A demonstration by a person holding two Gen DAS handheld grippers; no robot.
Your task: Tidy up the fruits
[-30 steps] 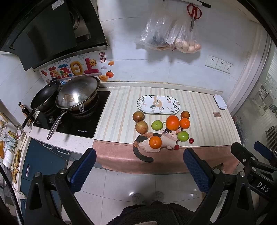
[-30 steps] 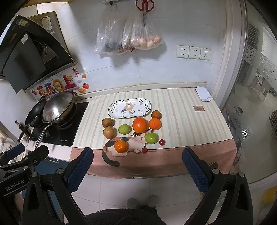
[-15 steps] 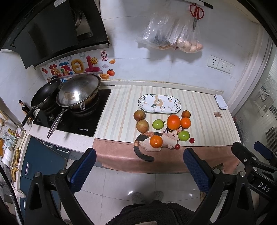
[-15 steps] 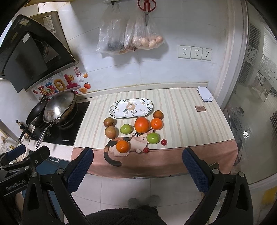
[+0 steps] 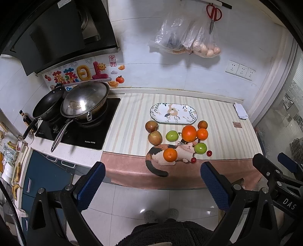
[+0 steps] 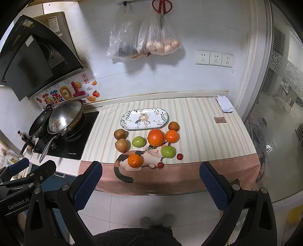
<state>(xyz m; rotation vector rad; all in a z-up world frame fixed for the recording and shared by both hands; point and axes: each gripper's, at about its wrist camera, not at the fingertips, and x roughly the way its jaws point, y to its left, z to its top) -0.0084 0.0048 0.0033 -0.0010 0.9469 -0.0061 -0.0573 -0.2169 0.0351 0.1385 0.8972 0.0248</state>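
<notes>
Fruit lies in a cluster on the striped counter cloth (image 5: 130,121): a big orange (image 5: 189,133) (image 6: 155,137), smaller oranges (image 5: 170,155) (image 6: 134,161), two green apples (image 5: 172,135) (image 6: 167,151), two brownish apples (image 5: 154,138) (image 6: 121,145) and two small red cherry tomatoes (image 5: 193,160) (image 6: 179,156). An empty oval patterned plate (image 5: 173,113) (image 6: 144,118) sits just behind them. My left gripper (image 5: 151,179) and right gripper (image 6: 150,178) are both open and empty, held over the floor in front of the counter, well short of the fruit.
A cooktop (image 5: 79,130) with a steel wok (image 5: 84,100) and a black pan (image 5: 48,103) stands left of the fruit. Plastic bags (image 6: 144,41) and red scissors (image 6: 162,6) hang on the wall. A folded white cloth (image 6: 224,106) lies at the back right.
Both grippers have drifted slightly; the counter and fruit sit a touch nearer and higher in view. Nothing was taken hold of or moved.
</notes>
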